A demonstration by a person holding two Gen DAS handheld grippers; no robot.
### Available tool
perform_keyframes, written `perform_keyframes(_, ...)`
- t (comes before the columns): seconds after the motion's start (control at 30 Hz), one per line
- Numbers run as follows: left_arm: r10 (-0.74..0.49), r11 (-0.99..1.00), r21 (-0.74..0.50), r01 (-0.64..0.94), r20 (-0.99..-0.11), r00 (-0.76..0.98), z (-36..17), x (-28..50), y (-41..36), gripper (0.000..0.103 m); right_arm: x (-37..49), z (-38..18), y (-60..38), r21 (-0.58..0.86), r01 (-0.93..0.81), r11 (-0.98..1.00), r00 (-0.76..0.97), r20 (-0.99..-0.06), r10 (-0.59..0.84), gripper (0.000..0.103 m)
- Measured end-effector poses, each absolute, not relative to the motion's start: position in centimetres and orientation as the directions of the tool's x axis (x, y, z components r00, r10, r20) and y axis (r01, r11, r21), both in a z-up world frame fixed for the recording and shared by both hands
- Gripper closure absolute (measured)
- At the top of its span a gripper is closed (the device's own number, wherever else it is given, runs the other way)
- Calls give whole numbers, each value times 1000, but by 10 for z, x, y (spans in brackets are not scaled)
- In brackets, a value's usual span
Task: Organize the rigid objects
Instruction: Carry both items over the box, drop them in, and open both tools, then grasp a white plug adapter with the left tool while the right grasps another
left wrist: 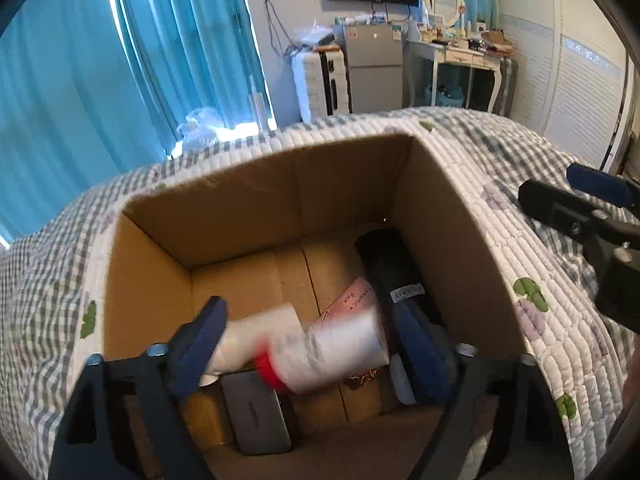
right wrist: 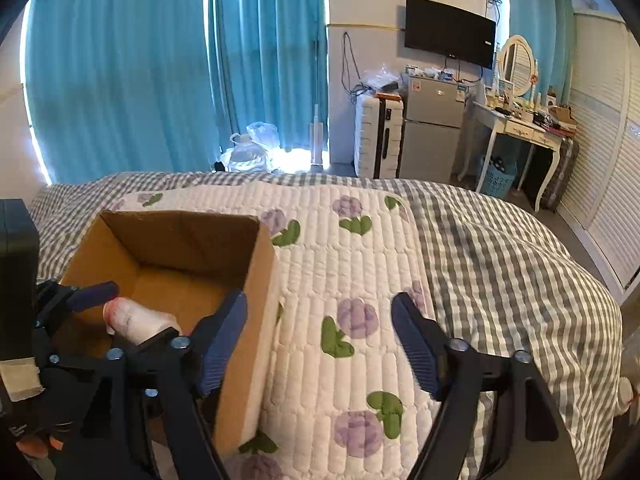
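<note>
Grippers — two, hand-held

Left gripper [left wrist: 308, 344]: jaws spread wide, blue pads [left wrist: 200, 348] tilted downward, left pad touching a blurred bottle. Right gripper [right wrist: 320, 340]: jaws parted, nothing between them — level, just beside the left.

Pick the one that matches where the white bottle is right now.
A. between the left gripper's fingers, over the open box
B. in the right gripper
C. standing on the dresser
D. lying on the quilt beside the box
A: the bottle sits blurred between the left gripper's fingers above the box; the right gripper is open, holding nothing, over the quilt.
</note>
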State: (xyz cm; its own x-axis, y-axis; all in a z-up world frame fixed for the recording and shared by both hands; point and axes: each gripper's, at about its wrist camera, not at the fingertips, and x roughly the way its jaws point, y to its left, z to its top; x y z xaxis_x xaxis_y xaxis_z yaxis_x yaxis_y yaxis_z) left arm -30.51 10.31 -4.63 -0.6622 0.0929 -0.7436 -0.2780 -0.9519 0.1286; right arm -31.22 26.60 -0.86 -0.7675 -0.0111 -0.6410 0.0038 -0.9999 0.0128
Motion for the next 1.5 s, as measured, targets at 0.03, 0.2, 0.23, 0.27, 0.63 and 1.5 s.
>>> perform_keyframes(0.03,96,-952,129,-276,-733,-673,-42,-301,101,10,-309,-8,268,11,-2,-1000,-768,-640,-6,23)
perform_keyframes(0.2,110,-960,105,-261,-714,-691,-11,-270,82,8,-284,4,268,-4,-10,-1000,-771,-637,10,19)
perform_keyframes(0.23,113,-961,98,-257,-709,-696,-3,-261,76,8,-275,9,266,-13,-13,-1000,-774,-633,18,18)
perform_keyframes(0.27,115,-962,95,-254,-705,-700,3,-257,72,8,-269,12,265,-19,-14,-1000,-775,-631,23,17)
perform_keyframes(0.63,112,-979,61,-194,-636,-763,54,-177,7,1,-183,41,221,-47,45,-998,-782,-623,-7,3)
perform_keyframes(1.5,-58,-979,159,-129,-818,-573,-148,-196,-2,13,-206,-115,178,-2,66,-998,-640,-767,-41,0)
